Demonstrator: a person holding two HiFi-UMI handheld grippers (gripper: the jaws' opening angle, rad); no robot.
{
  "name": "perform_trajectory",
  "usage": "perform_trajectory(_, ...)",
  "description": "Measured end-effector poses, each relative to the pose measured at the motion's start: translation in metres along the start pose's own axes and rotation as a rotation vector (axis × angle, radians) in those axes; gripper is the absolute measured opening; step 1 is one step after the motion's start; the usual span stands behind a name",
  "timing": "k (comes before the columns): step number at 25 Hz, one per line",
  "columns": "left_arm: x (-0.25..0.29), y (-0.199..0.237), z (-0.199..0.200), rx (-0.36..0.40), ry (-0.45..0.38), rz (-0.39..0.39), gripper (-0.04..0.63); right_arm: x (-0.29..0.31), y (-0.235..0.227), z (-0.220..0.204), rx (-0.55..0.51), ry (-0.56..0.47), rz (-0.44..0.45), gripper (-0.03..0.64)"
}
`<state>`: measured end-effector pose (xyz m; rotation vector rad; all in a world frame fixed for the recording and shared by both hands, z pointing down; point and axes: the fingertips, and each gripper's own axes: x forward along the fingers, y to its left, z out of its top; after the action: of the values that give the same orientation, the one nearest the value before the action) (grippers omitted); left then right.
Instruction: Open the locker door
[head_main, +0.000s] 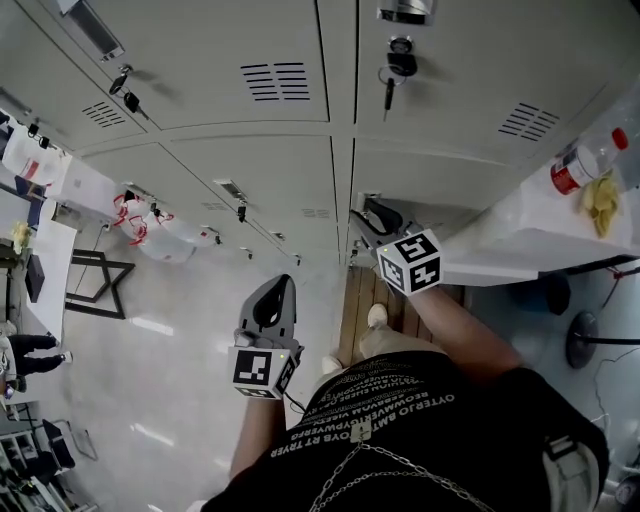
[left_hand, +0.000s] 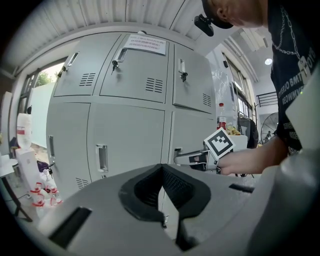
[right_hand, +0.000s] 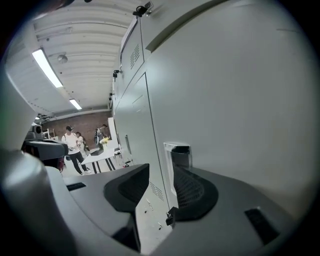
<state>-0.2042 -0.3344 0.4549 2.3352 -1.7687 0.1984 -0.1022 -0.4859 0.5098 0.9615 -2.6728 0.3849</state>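
Right gripper view has the right tongs standing wide at the handle of the lower locker door (flush, not yet opened); gripping and pulling remain, I judge. Left tongs pinched together, empty, well apart from it

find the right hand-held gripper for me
Right of centre in the head view, the right hand-held gripper is at the lower locker door, open jaws by its recessed handle.

The locker door is plain pale grey metal, standing upright in the lower row, and it looks shut. Its recessed handle sits close to the door's left edge.
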Motion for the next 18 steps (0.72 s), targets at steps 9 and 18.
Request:
perform_trajectory(9, -0.029, 0.008, -0.01, 0.002, 0.021, 0.024, -0.003, 0.014, -0.009, 0.004, 0.071, -0.006, -0.044, 0.161)
perform_trajectory(18, -0.058, 0.018, -0.009, 0.025, 0.016, 0.025, -0.003, -0.013, 0.016, -0.009, 0.099, -0.016, -0.048, 0.16)
